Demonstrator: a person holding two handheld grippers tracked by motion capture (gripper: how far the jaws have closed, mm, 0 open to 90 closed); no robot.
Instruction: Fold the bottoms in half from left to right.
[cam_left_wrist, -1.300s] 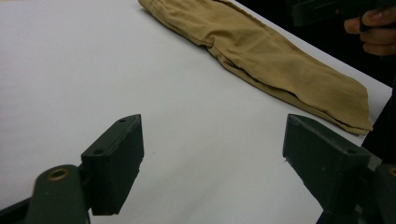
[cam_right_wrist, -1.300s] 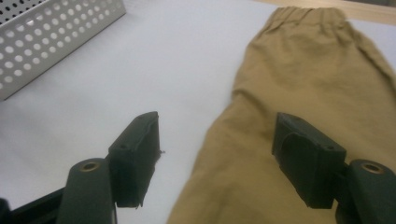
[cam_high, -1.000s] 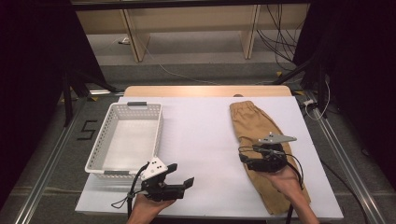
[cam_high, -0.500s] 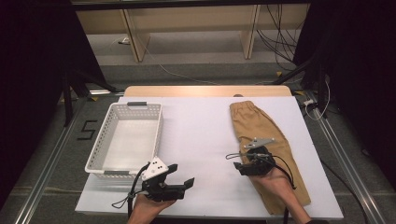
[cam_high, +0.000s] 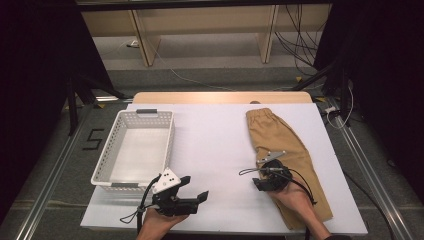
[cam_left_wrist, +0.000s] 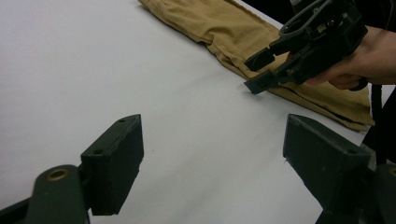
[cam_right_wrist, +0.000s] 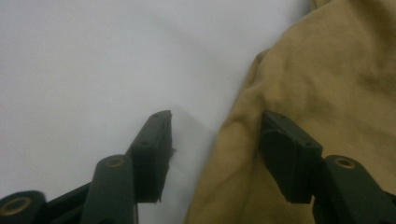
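A white slotted basket (cam_high: 134, 148) sits on the white table (cam_high: 215, 145) at about 9 o'clock from the table's middle, with nothing in it, well apart from the tan trousers (cam_high: 285, 150), which lie folded lengthwise along the 3 o'clock side, waistband toward 12 o'clock. Bare table lies between the two. On the floor at 9 o'clock of the basket, black tape forms a figure 5 (cam_high: 93, 139); no brand or label can be read on the cloth or basket.

The right gripper (cam_high: 264, 181) is low at the trousers' inner edge, at about 5 o'clock of the table's middle. Its jaws stand partly apart and straddle that edge: one jaw is over the cloth (cam_right_wrist: 327, 93), the other over the bare table, and they clamp nothing. The left gripper (cam_high: 192, 197) hovers near the front edge at 6 o'clock, just beside the basket's near corner, its jaws wide apart and holding nothing, pointing across the table toward the right gripper (cam_left_wrist: 261, 70)
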